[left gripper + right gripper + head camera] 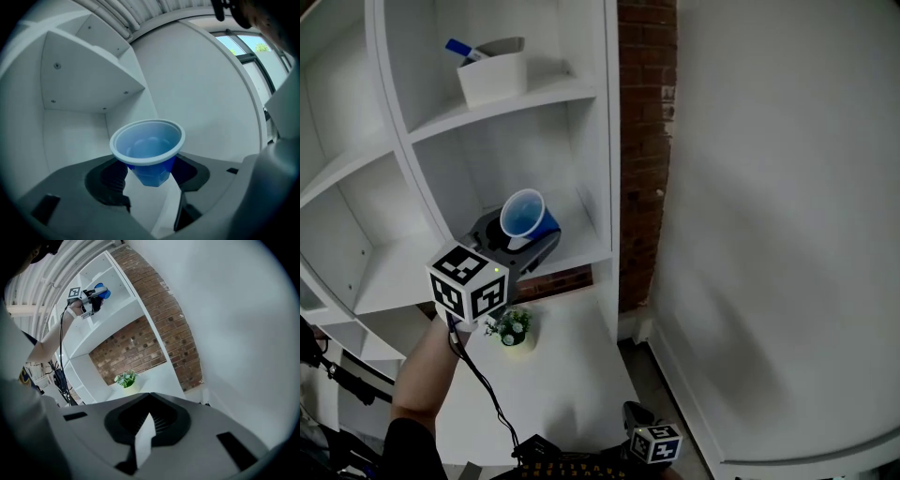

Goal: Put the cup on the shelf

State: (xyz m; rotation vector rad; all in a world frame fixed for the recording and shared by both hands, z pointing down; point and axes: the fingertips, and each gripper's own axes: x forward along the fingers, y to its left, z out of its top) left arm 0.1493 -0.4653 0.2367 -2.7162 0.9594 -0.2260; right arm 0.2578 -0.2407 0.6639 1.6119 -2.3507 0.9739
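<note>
A blue cup [525,217] with a white rim hangs tilted inside the middle compartment of the white shelf [581,255], its mouth facing me. My left gripper [523,236] is shut on its lower body, a little above the shelf board. In the left gripper view the cup [148,149] sits between the two dark jaws, and my left gripper [150,177] pinches its base. My right gripper [149,417] is low and far from the shelf, jaws together with nothing in them; only its marker cube [655,442] shows in the head view. From there the cup [101,291] looks small, at upper left.
A white bin [493,74] with a blue marker stands on the shelf board above. A small potted plant [512,328] sits on the low white surface below. A brick column [645,141] and a white wall flank the shelf's right side. Cables hang from the left gripper.
</note>
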